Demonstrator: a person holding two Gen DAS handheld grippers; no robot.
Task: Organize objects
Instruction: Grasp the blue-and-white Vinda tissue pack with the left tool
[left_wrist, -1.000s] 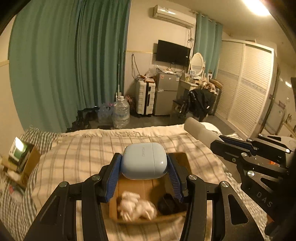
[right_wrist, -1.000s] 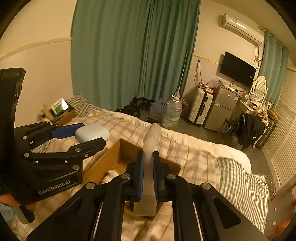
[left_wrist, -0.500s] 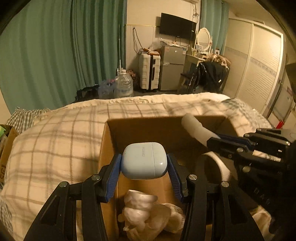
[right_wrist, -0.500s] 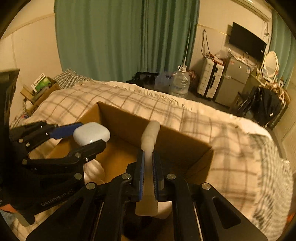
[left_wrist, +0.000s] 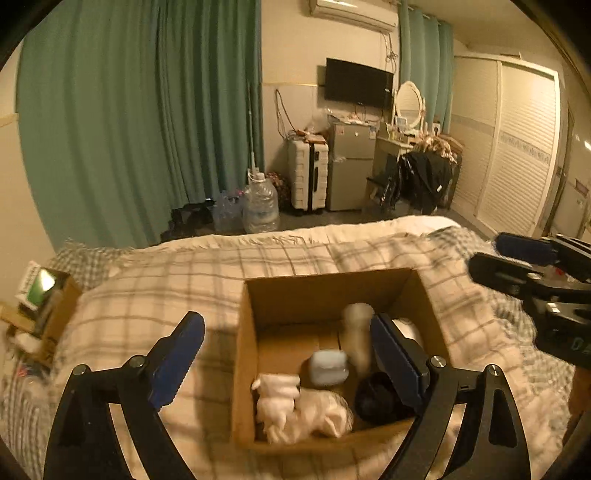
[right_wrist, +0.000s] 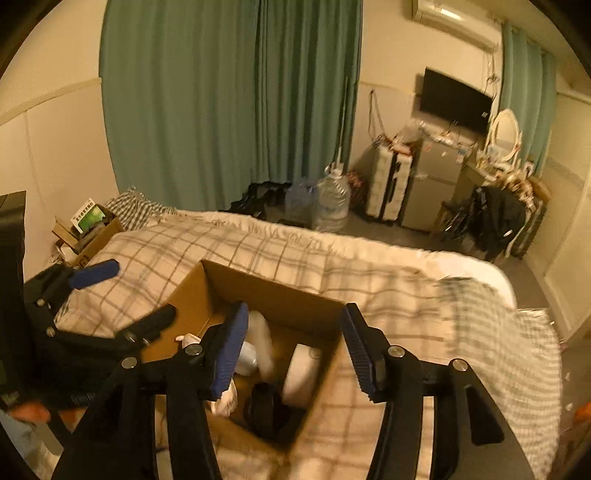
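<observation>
Cardboard box (left_wrist: 332, 291), open-topped, on the plaid blanket (left_wrist: 155, 295) of a bed, centre near.

Contents, seen from the left wrist view:
- pale blue earbud case (left_wrist: 328, 366), middle of the box floor, free of both tools;
- whitish tube (left_wrist: 357, 338), blurred, just right of the case, leaning toward the far wall of the box;
- crumpled white wrapping (left_wrist: 299, 410), near left corner;
- black round item (left_wrist: 378, 402), near right corner, partly behind a blue pad;
- white roll (right_wrist: 301, 374), right side, clearer in the right wrist view.

Left gripper (left_wrist: 288, 363): jaws spread wide and opening, nothing pressed between the pads; left finger over the blanket outside the box, right finger over the box's right half, screening part of its contents.

Right gripper (right_wrist: 291, 349): jaws parted and opening, empty, poised above the box's right part; its left finger hides part of the tube and case.

Surroundings: small box with a green-and-white packet (left_wrist: 37, 291) at the far left bedside; green curtains (left_wrist: 147, 110) behind; large water bottle (left_wrist: 260, 205), white suitcase (left_wrist: 308, 177) and small fridge (left_wrist: 349, 166) on the far floor; wall television (left_wrist: 358, 83) above; louvred wardrobe (left_wrist: 517, 147) far right.
</observation>
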